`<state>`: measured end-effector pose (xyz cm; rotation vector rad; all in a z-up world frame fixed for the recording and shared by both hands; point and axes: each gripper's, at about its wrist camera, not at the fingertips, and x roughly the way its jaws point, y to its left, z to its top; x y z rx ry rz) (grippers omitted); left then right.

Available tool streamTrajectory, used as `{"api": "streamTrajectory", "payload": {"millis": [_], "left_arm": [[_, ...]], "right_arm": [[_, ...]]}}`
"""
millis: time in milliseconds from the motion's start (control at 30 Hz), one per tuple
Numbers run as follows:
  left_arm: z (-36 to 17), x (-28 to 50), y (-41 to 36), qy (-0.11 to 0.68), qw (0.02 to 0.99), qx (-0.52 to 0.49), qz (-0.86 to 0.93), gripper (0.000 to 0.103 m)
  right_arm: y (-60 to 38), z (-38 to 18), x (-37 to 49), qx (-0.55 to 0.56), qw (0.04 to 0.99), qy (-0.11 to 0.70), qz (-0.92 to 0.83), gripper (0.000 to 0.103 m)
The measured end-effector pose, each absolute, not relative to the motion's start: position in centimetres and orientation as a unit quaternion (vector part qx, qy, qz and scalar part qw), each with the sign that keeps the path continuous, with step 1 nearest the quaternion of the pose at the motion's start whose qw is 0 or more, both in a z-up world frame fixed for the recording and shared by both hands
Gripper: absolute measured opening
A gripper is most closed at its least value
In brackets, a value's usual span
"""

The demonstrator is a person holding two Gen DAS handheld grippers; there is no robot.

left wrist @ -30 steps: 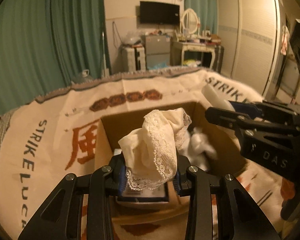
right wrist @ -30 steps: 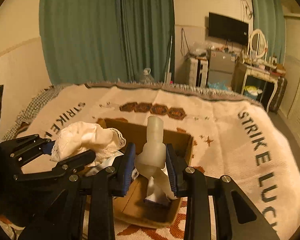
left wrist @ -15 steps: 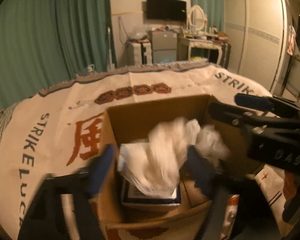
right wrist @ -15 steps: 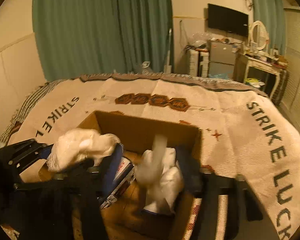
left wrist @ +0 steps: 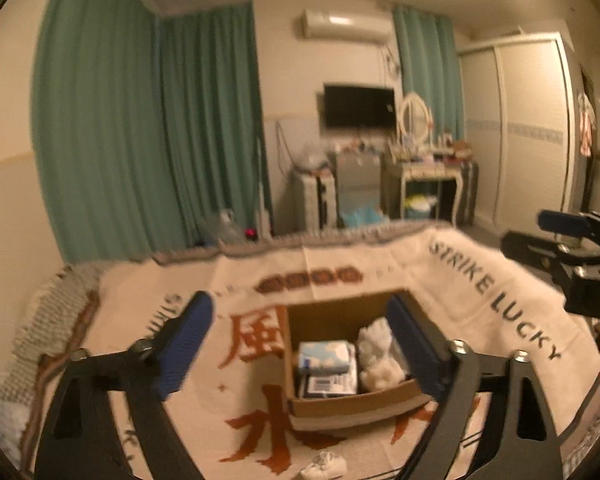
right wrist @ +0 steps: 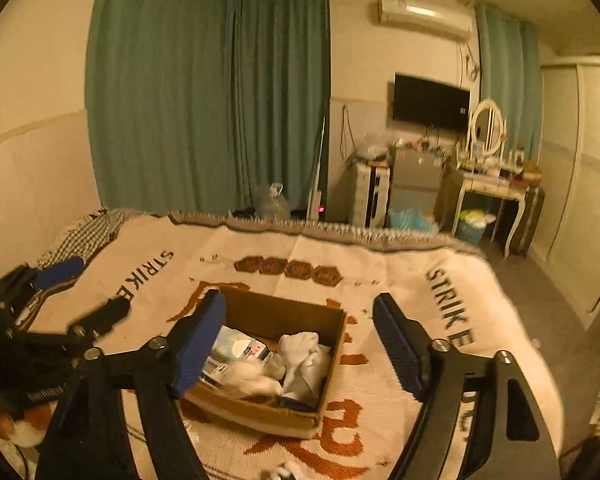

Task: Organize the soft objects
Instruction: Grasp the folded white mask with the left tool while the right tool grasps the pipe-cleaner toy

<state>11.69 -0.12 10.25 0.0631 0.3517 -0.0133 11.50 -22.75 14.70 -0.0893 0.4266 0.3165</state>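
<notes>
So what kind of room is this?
Most likely a bedroom: a bed under a patterned blanket, a dressing table with an oval mirror, a tall wardrobe, and a wall TV.

The left tool [left wrist: 300,344] is showing matte black angular arms ending in ribbed blue fingers [left wrist: 184,344], with silver screw heads sitting at the joints. The right tool [right wrist: 300,344] is wearing the same black frame, blue ribbed fingers [right wrist: 396,344] and silver screws, with white lettering showing on its body.

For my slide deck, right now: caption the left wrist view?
Open left gripper above a cardboard box holding white soft items on a bed blanket.
</notes>
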Motion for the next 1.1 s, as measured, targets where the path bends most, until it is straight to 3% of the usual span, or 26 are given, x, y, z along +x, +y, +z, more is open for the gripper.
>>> {"api": "streamTrajectory", "payload": {"millis": [200, 400, 733, 1100], "left_arm": [[11.2, 7.2, 0.7, 0.148, 0.989, 0.027, 0.007, 0.096], [8.1, 5.9, 0.6, 0.164, 0.986, 0.037, -0.005, 0.096], [-1.3, 10.5, -1.0, 0.284, 0.959, 0.016, -0.012, 0.096], [-9.4, 12.9, -1.7, 0.346, 0.938, 0.007, -0.004, 0.095]], "right_arm": [[-22.9, 16.8, 5.7, -0.070, 0.970, 0.185, 0.143, 0.095], [-23.2, 14.8, 3.7, -0.069, 0.968, 0.193, 0.147, 0.102], [-22.9, 2.2, 7.2, -0.057, 0.936, 0.313, 0.150, 0.103], [-22.5, -8.5, 11.2, -0.053, 0.900, 0.414, 0.126, 0.102]]}}
